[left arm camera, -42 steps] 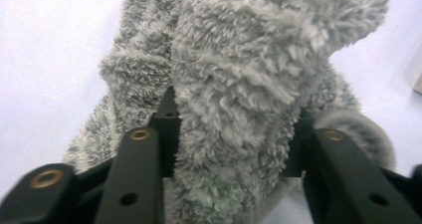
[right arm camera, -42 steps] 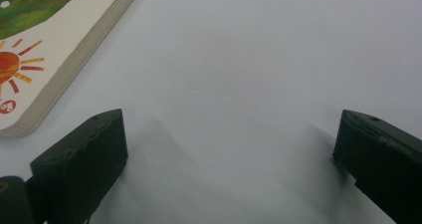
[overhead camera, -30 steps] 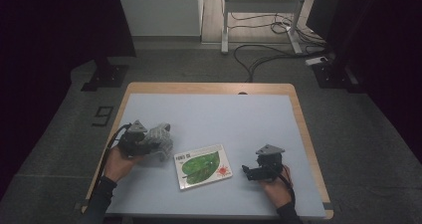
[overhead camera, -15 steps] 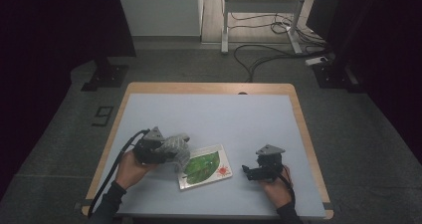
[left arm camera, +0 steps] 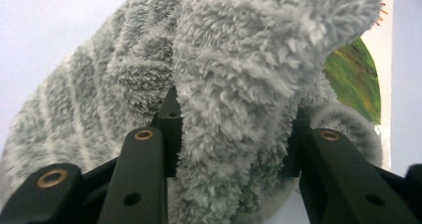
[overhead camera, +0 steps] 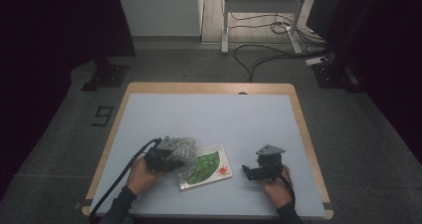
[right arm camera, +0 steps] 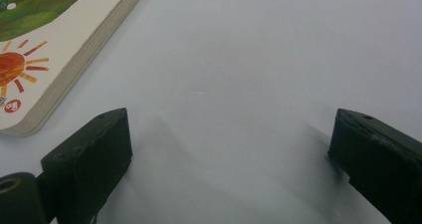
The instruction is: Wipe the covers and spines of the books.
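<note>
A fluffy grey striped sock point(overhead camera: 185, 153) is bunched between the jaws of my left gripper point(overhead camera: 175, 160), which is shut on it. In the left gripper view the sock point(left arm camera: 239, 74) bulges out above both black jaws of that gripper point(left arm camera: 234, 129) and hides part of a picture book point(left arm camera: 357, 79). The book point(overhead camera: 213, 167), white with a green leaf and a red sun, lies flat on the table with the sock hanging over its left edge. My right gripper point(overhead camera: 248, 172) rests to the right of the book, its jaws wide open with nothing between them point(right arm camera: 229, 134).
The pale blue tabletop point(overhead camera: 214, 119) has a wooden rim. In the right gripper view the book's corner point(right arm camera: 45, 50) lies just left of the left jaw. The floor beyond holds cables and a metal stand point(overhead camera: 259, 15).
My left gripper has carried the sock to the right and a little lower, from the table's left side onto the book's left edge. The right gripper has stayed put.
</note>
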Demonstrator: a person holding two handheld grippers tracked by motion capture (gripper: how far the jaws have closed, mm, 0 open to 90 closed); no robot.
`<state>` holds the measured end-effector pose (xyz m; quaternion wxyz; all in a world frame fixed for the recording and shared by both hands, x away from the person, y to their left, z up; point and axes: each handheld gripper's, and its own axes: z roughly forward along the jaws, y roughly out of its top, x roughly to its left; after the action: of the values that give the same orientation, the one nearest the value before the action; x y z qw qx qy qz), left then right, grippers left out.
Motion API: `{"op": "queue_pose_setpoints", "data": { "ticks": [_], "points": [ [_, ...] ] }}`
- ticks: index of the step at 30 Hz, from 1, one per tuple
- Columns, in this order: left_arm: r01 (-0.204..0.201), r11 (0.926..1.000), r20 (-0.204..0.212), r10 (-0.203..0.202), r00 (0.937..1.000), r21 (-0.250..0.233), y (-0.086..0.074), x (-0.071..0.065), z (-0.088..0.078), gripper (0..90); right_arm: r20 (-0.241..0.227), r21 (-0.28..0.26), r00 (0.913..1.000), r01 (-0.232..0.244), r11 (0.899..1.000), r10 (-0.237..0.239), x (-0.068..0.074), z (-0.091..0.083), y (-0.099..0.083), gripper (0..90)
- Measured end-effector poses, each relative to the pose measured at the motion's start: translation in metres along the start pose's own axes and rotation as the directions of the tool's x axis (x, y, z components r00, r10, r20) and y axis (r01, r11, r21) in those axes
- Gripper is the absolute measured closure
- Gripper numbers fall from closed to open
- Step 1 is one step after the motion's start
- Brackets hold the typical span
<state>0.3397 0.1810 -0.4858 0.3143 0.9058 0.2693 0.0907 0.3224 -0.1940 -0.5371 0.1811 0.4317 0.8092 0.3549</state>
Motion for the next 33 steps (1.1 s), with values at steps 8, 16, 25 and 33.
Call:
{"op": "queue_pose_setpoints", "data": {
  "ticks": [8,16,25,33],
  "points": [
    [-0.024,0.9997,0.021,0.024,0.9995,0.001,0.018,-0.005,0.017,58.7,-0.001,-0.001,1.0000,0.001,1.000,-0.001,0.000,0.000,0.000,3.0],
    [-0.039,0.9992,0.050,0.039,0.9980,-0.007,0.034,-0.010,0.032,58.7,-0.002,-0.002,1.0000,0.001,1.000,-0.001,0.000,0.000,0.000,3.2],
    [-0.039,0.9991,0.078,0.040,0.9961,-0.014,0.053,-0.013,0.048,58.7,-0.003,-0.003,1.0000,-0.001,1.000,0.001,0.000,0.000,0.000,3.4],
    [-0.052,0.9985,0.101,0.053,0.9935,-0.015,0.076,-0.018,0.068,58.7,-0.004,-0.003,1.0000,-0.002,1.000,0.002,0.000,0.000,0.000,3.5]
  ]
}}
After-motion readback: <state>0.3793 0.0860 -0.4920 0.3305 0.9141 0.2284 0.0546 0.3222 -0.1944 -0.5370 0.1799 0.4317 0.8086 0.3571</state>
